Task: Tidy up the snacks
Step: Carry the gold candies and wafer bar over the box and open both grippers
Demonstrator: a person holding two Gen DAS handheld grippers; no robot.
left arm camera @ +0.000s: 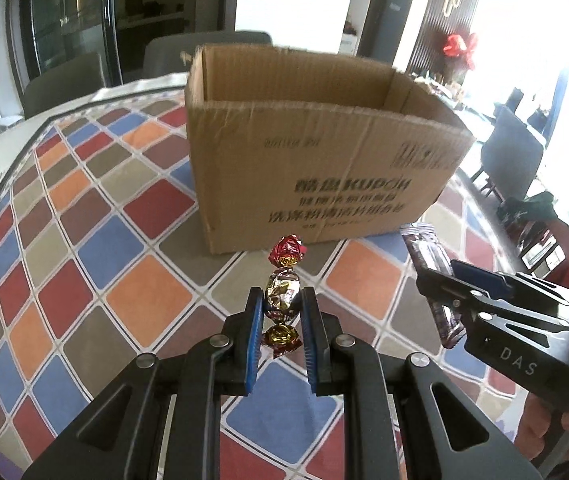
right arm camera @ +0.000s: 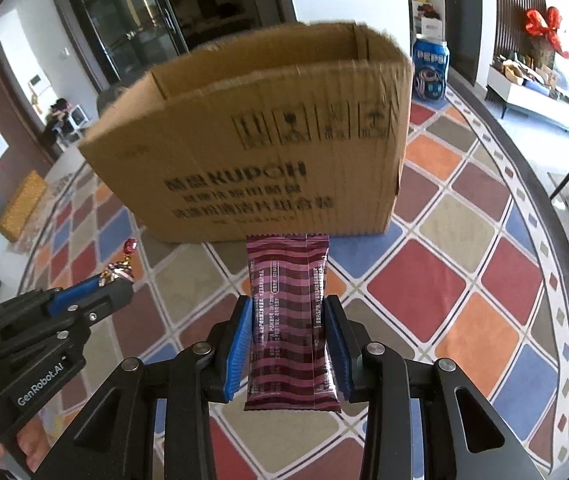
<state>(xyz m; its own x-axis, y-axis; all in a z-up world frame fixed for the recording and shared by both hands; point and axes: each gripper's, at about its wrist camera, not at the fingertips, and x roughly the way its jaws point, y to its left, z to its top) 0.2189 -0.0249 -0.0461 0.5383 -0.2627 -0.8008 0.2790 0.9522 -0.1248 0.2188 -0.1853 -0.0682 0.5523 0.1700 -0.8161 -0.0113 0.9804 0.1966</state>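
My left gripper [left arm camera: 282, 300] is shut on a foil-wrapped candy [left arm camera: 282, 294], silver in the middle with red and gold twisted ends, held above the tablecloth. My right gripper [right arm camera: 289, 308] is shut on a maroon striped snack packet [right arm camera: 288, 316], which stands upright between the blue pads. An open cardboard box [left arm camera: 308, 152] with printed lettering sits on the table just beyond both grippers; its inside is not visible. In the left wrist view the right gripper [left arm camera: 440, 280] is at the right with the packet [left arm camera: 424, 248]. In the right wrist view the left gripper [right arm camera: 114, 280] shows at the left with the candy [right arm camera: 120, 270].
The table [left arm camera: 84, 264] wears a cloth of red, blue, orange and grey diamonds. Grey chairs [left arm camera: 64, 80] stand behind the table. A dark chair [left arm camera: 512, 152] stands at the right. A blue soda pack [right arm camera: 430, 68] sits on the floor behind the box.
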